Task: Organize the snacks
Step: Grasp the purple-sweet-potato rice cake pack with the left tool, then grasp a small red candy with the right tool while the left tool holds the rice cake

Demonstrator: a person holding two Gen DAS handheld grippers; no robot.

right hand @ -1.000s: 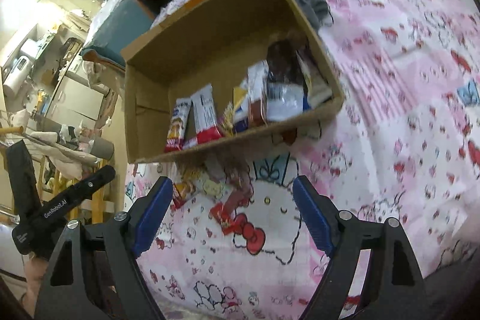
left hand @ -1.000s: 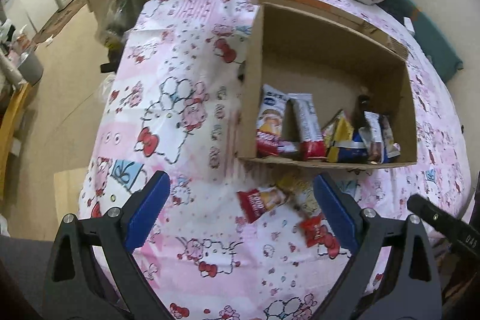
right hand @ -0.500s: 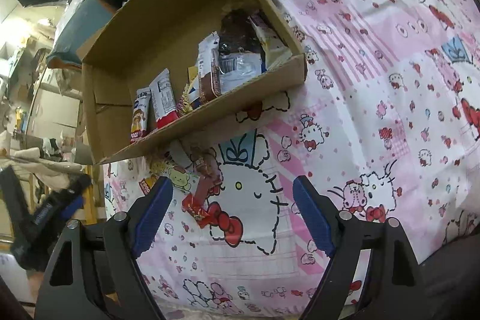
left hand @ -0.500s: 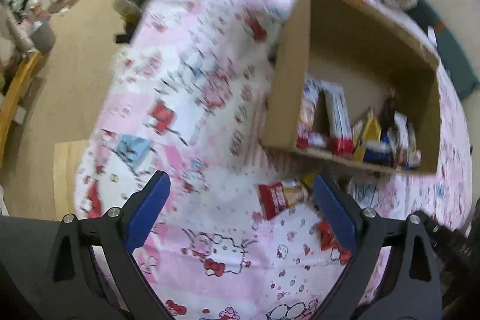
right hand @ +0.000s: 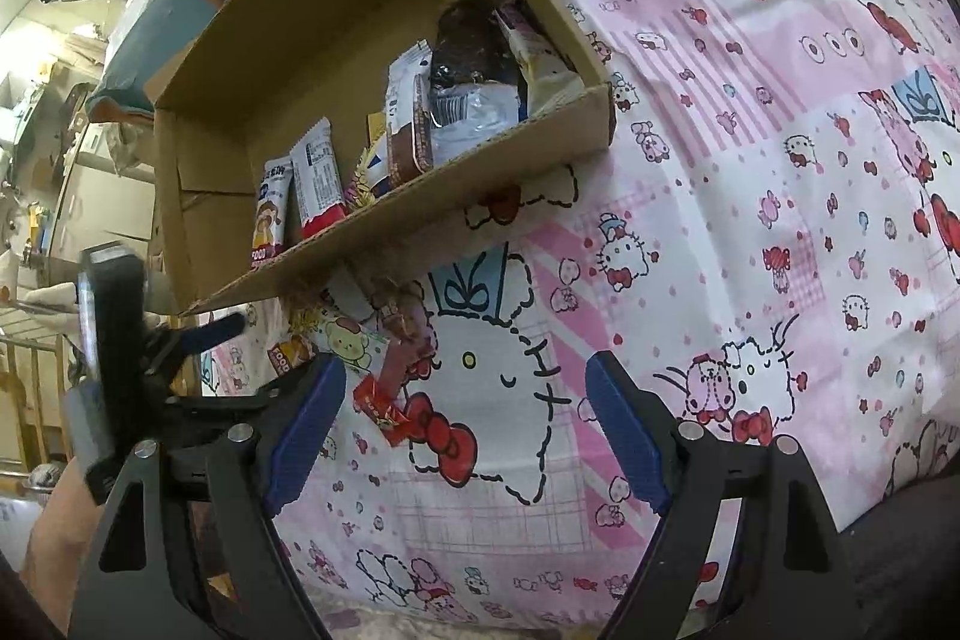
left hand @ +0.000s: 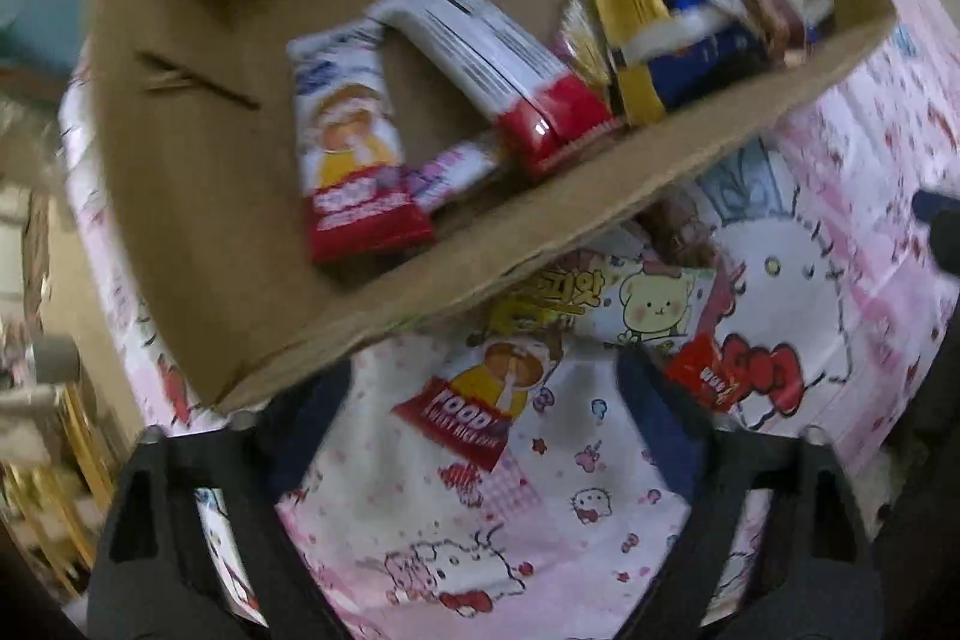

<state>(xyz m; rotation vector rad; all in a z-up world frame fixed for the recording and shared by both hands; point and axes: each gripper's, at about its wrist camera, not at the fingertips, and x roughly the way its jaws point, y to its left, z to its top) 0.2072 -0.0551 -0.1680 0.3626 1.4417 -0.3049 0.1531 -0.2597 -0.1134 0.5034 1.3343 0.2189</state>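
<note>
- Beside the cardboard box on the bed sheet, the red-ended snack packet lay between the left hand-held gripper, jaws apart.
- Closing squarely across it seemed best.
- Right hand-held gripper hung apart, empty.

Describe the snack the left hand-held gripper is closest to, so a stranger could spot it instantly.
Find the cardboard box on the pink cartoon sheet. Just outside its near wall lie loose packets; take the leftmost, the red-ended snack packet between the left hand-held gripper fingers. Only it shows "FOOD" in white letters.

Both wrist views over cardboard box
</note>
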